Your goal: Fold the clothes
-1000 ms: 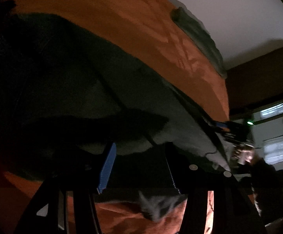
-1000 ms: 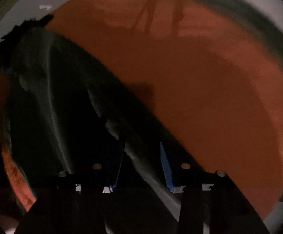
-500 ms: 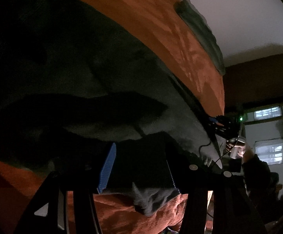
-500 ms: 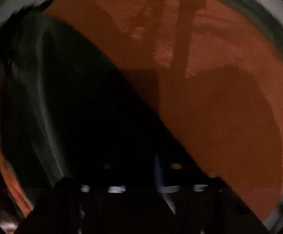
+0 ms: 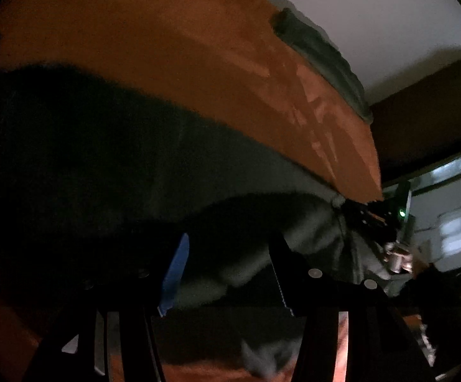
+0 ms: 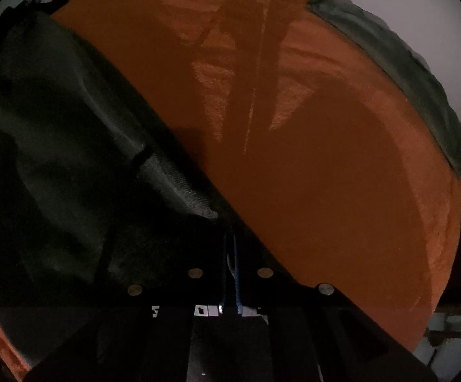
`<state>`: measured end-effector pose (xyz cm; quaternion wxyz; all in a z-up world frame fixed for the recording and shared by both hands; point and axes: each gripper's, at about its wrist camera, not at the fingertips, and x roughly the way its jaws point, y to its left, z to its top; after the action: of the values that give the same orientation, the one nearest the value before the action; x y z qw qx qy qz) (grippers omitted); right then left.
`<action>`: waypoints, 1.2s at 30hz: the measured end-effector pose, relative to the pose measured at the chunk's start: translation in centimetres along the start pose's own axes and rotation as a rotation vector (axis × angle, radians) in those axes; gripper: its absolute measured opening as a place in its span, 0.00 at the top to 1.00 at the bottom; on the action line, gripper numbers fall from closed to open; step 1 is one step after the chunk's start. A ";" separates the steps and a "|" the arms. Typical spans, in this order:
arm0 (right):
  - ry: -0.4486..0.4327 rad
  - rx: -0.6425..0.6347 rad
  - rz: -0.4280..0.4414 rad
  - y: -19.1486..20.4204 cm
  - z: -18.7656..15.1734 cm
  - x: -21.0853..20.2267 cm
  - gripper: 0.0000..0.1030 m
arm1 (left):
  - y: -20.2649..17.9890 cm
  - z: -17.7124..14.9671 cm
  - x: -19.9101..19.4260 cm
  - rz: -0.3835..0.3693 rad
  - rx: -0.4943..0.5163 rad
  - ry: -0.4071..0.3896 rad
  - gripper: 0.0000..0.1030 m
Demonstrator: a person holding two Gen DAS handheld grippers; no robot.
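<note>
A dark grey garment (image 5: 135,159) lies spread on an orange bed cover (image 5: 198,63). My left gripper (image 5: 230,238) has its blue pads (image 5: 174,270) wide apart, and a thick bunch of the garment's near edge fills the gap. A pale corner (image 5: 262,359) of it hangs below the fingers. In the right wrist view the garment (image 6: 71,159) runs diagonally to my right gripper (image 6: 232,238), whose pads have closed together on its edge. The left wrist view shows the right gripper's body (image 5: 373,219) and the person's hand (image 5: 399,258) at the garment's far end.
Another dark folded cloth (image 5: 322,54) lies along the far edge of the orange cover (image 6: 325,175); it is also in the right wrist view (image 6: 405,73). Behind it is a pale wall. A window (image 5: 459,229) shows at the right. The scene is dim.
My right gripper's jaws closed on the garment's edge. In the left wrist view the garment shifted lower and its fold now runs toward the right gripper.
</note>
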<state>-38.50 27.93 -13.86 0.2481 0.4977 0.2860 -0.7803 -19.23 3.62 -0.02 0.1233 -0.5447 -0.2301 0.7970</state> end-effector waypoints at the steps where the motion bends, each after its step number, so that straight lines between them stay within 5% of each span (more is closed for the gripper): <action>1: -0.030 0.010 -0.014 0.4 0.5 -0.8 0.96 | -0.2 0.8 0.1 0.008 0.017 -0.009 0.48; 4: -0.090 0.105 0.000 -0.6 0.6 -2.5 0.96 | -1.0 2.4 1.0 0.012 0.036 -0.023 0.48; 7: -0.030 0.098 -0.024 -0.5 1.3 -0.5 0.97 | -1.5 2.9 2.8 0.011 0.068 -0.016 0.45; 11: 0.023 0.165 -0.029 -0.5 2.2 0.9 0.91 | -2.0 3.5 7.0 0.101 0.104 0.038 0.45; 17: -0.112 0.320 0.058 -0.5 2.7 -4.7 0.82 | -1.6 6.0 8.9 0.151 0.037 -0.007 0.45; 20: -0.088 0.229 0.114 2.0 4.0 -4.1 0.82 | -1.7 7.1 8.8 0.152 -0.045 0.011 0.45; 23: -0.046 0.090 0.134 5.0 5.8 -2.7 0.81 | -4.2 6.9 7.8 0.161 0.022 0.023 0.45; 25: -0.032 -0.014 0.114 6.7 6.5 -1.5 0.57 | -5.0 6.9 8.0 0.188 0.020 0.101 0.45; 27: -0.059 -0.080 0.135 8.1 7.1 -1.3 0.49 | -5.4 6.9 8.5 0.196 -0.009 0.178 0.45; 29: -0.075 -0.121 0.172 8.9 7.8 -0.9 0.54 | -5.0 7.2 9.2 0.189 -0.056 0.202 0.45; 30: -0.069 -0.126 0.157 9.0 8.0 -0.4 0.79 | -4.6 7.4 9.5 0.196 -0.082 0.199 0.45; 31: -0.067 -0.115 0.140 9.0 8.1 -0.2 0.92 | -3.8 7.5 9.8 0.197 -0.119 0.195 0.45; 34: -0.124 -0.001 0.111 7.9 7.8 -0.6 0.96 | -1.9 7.8 9.8 0.169 -0.240 0.147 0.58; 36: -0.177 0.059 0.068 7.5 7.5 -1.6 0.96 | -1.6 8.0 9.3 0.148 -0.280 0.093 0.82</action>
<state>-37.62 17.53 -11.28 0.2841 0.4431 0.2230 -0.8205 -30.20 7.29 -4.38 -0.0023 -0.6083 -0.2920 0.7381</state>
